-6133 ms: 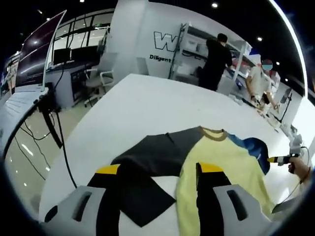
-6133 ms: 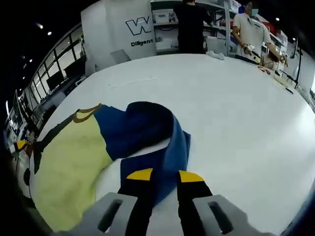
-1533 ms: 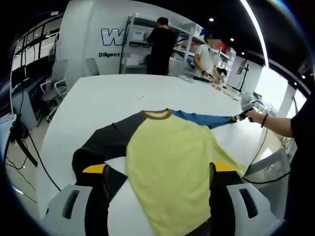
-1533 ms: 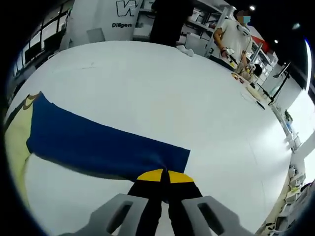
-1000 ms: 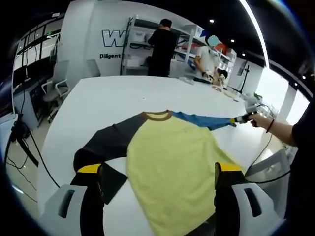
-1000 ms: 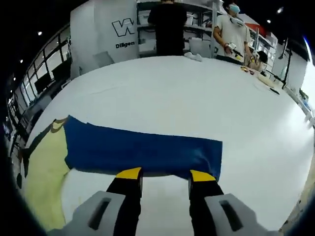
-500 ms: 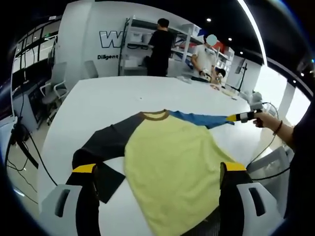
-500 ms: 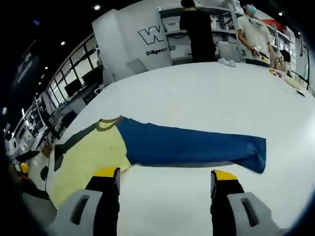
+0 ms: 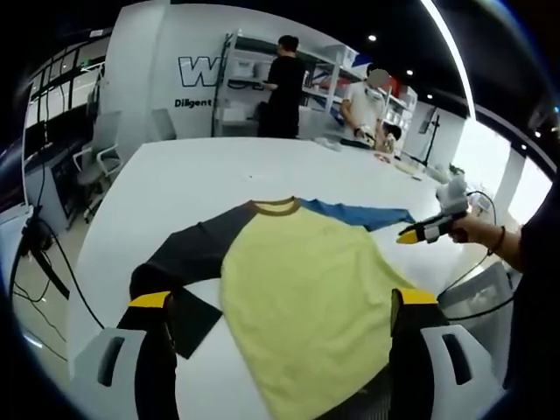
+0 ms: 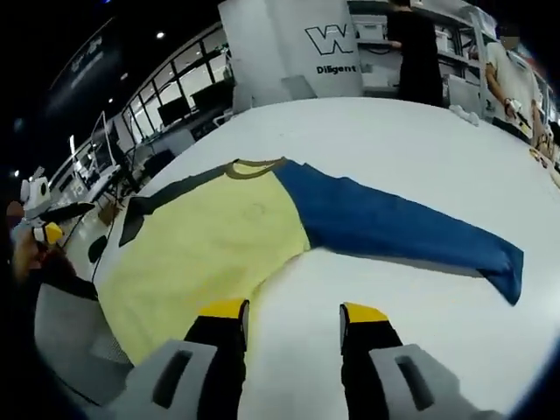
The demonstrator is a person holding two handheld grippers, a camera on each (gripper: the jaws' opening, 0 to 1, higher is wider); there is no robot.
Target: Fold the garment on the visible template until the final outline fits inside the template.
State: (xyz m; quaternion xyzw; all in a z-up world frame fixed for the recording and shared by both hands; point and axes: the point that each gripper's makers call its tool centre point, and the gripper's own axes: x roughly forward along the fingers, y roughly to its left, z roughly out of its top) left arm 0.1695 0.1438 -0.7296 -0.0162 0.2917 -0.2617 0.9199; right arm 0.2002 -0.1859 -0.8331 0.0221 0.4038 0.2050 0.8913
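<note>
Having let go of the blue sleeve (image 10: 398,229), the right gripper (image 10: 290,318) is hovering, jaws apart; the left gripper (image 9: 278,302) is gaping too. The garment (image 9: 302,289) is lying spread on the white table (image 9: 192,179), its hem overhanging the near edge and risking sliding off.

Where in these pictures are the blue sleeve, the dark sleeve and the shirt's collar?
blue sleeve (image 10: 398,229): right gripper view, on the middle of its length.
dark sleeve (image 9: 188,254): left gripper view, on the upper part near the shoulder.
collar (image 9: 276,206): left gripper view, on the brown neck band.
</note>
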